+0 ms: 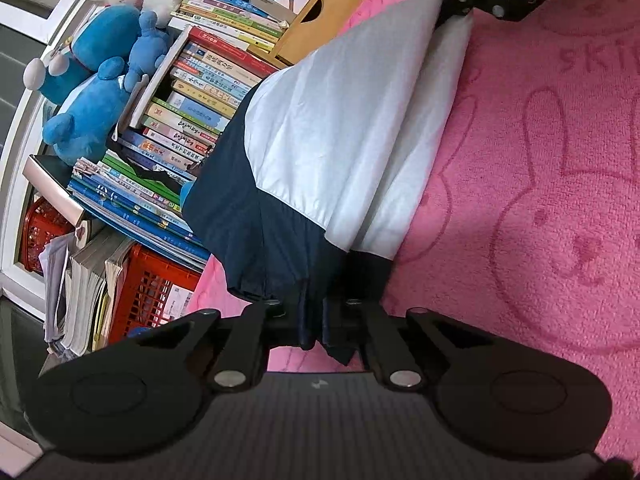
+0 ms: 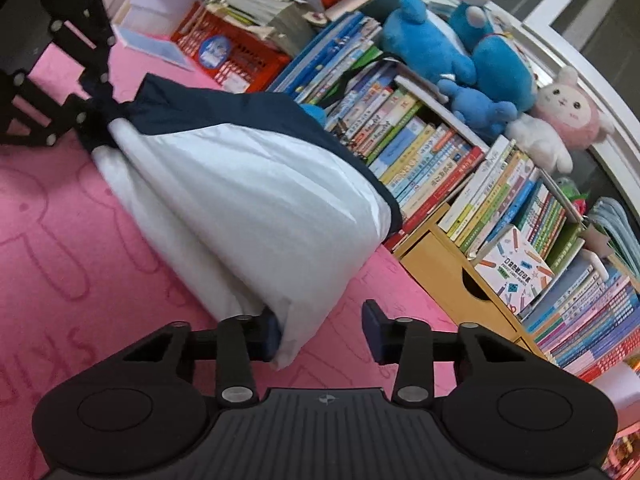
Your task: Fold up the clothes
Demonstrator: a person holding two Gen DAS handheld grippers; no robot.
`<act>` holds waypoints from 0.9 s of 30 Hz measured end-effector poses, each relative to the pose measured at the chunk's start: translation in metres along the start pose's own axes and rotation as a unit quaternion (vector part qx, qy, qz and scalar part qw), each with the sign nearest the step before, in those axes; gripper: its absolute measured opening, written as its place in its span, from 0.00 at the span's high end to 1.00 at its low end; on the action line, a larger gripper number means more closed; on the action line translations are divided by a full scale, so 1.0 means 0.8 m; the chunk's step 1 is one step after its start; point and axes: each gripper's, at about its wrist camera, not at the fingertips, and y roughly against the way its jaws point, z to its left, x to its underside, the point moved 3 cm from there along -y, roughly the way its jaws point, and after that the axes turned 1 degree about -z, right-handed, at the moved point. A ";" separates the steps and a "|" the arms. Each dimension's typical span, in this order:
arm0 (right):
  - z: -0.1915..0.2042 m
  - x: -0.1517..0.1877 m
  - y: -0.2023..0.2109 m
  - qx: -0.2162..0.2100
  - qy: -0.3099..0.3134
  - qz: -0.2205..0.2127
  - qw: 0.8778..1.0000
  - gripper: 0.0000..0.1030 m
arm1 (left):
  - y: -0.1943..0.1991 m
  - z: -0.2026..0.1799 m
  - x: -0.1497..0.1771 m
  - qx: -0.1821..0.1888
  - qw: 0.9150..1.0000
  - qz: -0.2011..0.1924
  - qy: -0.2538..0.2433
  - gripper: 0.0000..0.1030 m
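Note:
A white and navy garment [image 1: 340, 120] hangs stretched between my two grippers above a pink blanket [image 1: 520, 160]. My left gripper [image 1: 316, 316] is shut on the bunched navy end. In the right wrist view that same left gripper [image 2: 98, 98] shows at the top left, pinching the navy fabric. My right gripper [image 2: 320, 332] stands with its jaws apart. The garment's white corner [image 2: 288, 320] lies between them against the left pad [image 2: 269, 336], while the right pad [image 2: 374, 332] is clear of the cloth. In the left wrist view, the right gripper [image 1: 456, 16] sits at the garment's far end.
Stacked books [image 2: 440, 160] line the blanket's far side, with blue and pink plush toys [image 2: 460, 48] on top. A red basket [image 2: 240, 56] and a wooden drawer box [image 2: 440, 264] stand at the blanket's edge. The pink blanket [image 2: 60, 220] spreads wide on the near side.

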 end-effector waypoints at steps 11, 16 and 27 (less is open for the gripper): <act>-0.035 -0.002 -0.006 -0.065 -0.163 0.061 0.983 0.72 | 0.004 -0.001 0.000 -0.002 1.000 -0.004 0.005 0.97; -0.021 -0.013 0.022 -0.007 -0.078 0.029 0.996 0.73 | 0.009 -0.003 0.001 0.002 1.000 -0.012 0.003 0.97; -0.017 0.016 0.018 -0.075 -0.070 0.085 0.991 0.68 | 0.018 -0.001 0.009 0.007 0.999 -0.036 0.033 0.97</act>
